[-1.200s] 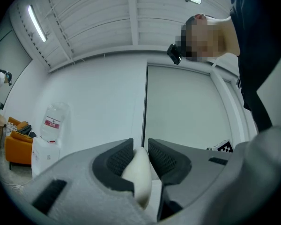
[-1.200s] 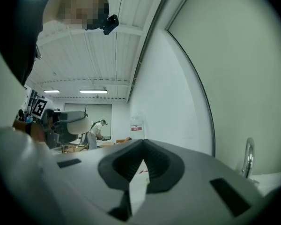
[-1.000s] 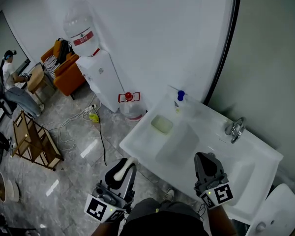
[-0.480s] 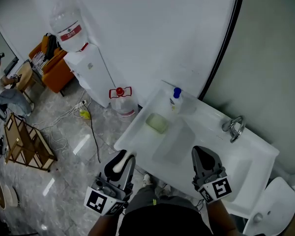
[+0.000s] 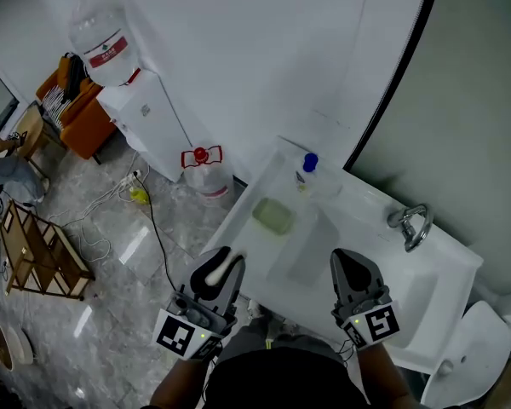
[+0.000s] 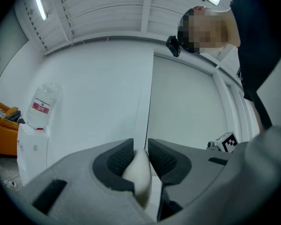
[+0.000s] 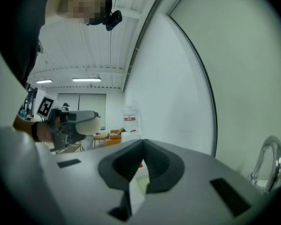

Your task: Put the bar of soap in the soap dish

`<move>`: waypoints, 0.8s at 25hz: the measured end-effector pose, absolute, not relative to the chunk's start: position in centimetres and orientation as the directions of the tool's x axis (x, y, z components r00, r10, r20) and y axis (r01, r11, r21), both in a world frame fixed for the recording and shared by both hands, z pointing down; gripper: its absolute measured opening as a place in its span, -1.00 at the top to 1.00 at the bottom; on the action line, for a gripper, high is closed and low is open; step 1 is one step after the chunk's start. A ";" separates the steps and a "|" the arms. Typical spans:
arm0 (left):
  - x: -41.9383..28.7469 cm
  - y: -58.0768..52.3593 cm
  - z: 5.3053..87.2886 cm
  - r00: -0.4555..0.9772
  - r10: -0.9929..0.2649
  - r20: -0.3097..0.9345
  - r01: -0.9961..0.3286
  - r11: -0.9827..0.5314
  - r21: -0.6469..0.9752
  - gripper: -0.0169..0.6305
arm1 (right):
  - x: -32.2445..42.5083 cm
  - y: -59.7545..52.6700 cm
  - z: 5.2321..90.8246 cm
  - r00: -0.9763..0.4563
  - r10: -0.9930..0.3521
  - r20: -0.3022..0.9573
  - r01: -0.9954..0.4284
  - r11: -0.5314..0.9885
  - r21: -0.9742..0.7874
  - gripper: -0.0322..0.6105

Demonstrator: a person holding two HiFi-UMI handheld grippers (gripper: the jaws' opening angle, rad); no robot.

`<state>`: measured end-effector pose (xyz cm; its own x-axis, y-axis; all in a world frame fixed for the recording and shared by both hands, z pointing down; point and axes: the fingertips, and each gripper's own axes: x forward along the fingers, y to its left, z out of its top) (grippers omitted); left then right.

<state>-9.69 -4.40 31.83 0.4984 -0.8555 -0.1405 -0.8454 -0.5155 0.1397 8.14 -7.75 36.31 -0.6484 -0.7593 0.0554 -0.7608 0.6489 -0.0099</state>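
Note:
A white bar of soap [image 5: 228, 267] sits between the jaws of my left gripper [image 5: 219, 271], which is shut on it just off the front left edge of the white sink counter [image 5: 370, 228]. In the left gripper view the soap [image 6: 139, 173] fills the gap between the dark pads. The pale green soap dish [image 5: 273, 216] lies on the counter's left part, ahead of the left gripper. My right gripper [image 5: 352, 273] hovers over the counter's front, shut with nothing in it; in its own view the jaws [image 7: 141, 161] meet.
A blue-capped bottle [image 5: 307, 169] stands behind the dish, and a chrome faucet [image 5: 411, 225] is at the right. On the floor to the left are a water dispenser [image 5: 140, 113], a red-handled jug [image 5: 202, 170], cables, a wooden rack [image 5: 36, 250] and an orange armchair [image 5: 68, 109].
The left gripper with the soap has moved up and right, closer to the counter's front edge. The right gripper has hardly moved. The head view has shifted slightly.

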 end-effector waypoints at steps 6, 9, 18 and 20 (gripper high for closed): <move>-9.6 -7.1 33.8 0.521 -0.847 -0.107 -0.837 -0.532 0.133 0.64 | 7.5 -8.4 37.5 -0.639 -0.764 0.084 -0.768 0.641 -0.006 0.86; -9.3 -8.5 34.6 0.539 -0.838 -0.087 -0.827 -0.546 0.132 0.64 | 7.3 -8.8 38.0 -0.635 -0.766 0.101 -0.770 0.637 -0.007 0.86; -8.6 -12.5 39.7 0.581 -0.813 -0.043 -0.793 -0.577 0.197 0.64 | 6.3 -10.2 42.0 -0.626 -0.759 0.179 -0.775 0.631 -0.036 0.86; -8.5 -13.3 41.5 0.594 -0.804 -0.002 -0.784 -0.579 0.222 0.65 | 6.2 -10.7 43.2 -0.623 -0.758 0.194 -0.778 0.627 -0.049 0.86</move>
